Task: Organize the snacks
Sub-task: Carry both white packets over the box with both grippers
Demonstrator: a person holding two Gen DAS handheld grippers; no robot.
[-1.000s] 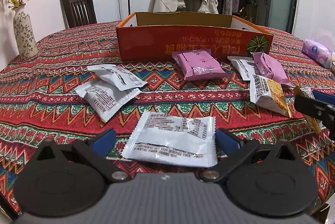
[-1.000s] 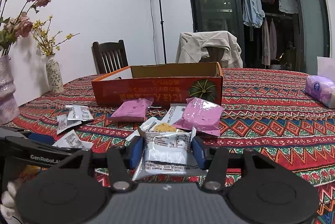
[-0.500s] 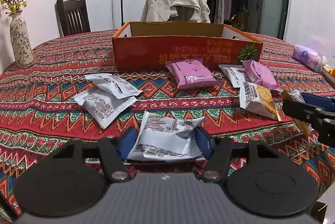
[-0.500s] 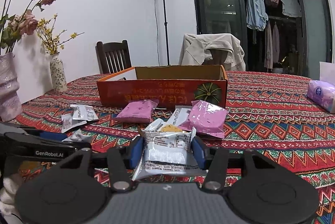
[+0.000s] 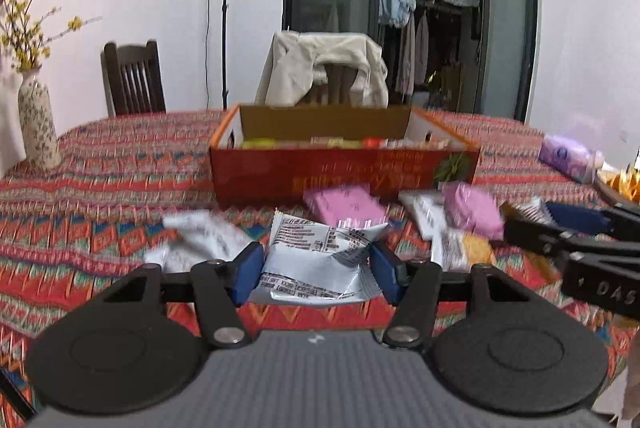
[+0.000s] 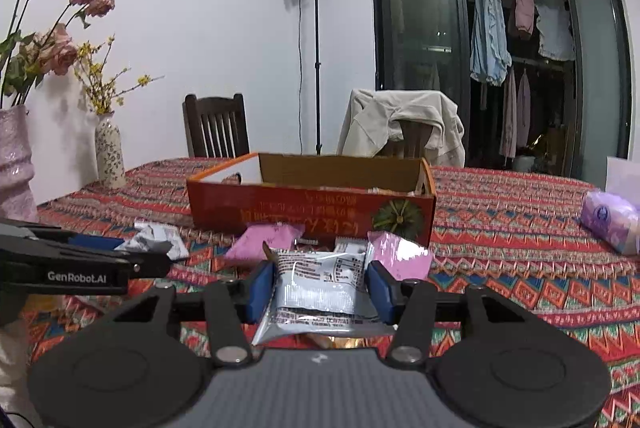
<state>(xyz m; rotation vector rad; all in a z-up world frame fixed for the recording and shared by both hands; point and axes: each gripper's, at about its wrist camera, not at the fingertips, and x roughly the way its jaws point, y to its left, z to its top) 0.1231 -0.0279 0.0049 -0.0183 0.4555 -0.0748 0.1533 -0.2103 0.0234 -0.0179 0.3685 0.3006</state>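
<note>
Two hand-held grippers each carried a silver snack packet above a patterned tablecloth. The left gripper had its blue pads pressed into the sides of a crumpled white-and-silver packet, its jaws closing a last touch on the wrapper, at roughly half their spread. The right gripper gripped a silver packet with a printed label between narrowly set jaws, the wrapper bulging out below the pads.

Ahead of both, toward the far edge of the tabletop, stood the open orange cardboard box, with coloured packets visible inside it in the left wrist view. Against the box's near wall lay a pink packet and a second pink packet; a yellow-and-white packet lay just in front of the second. Two white packets, blurred, rested nearer the left edge. A floral vase stood at the far left corner, and a pack of tissues near the right edge.
</note>
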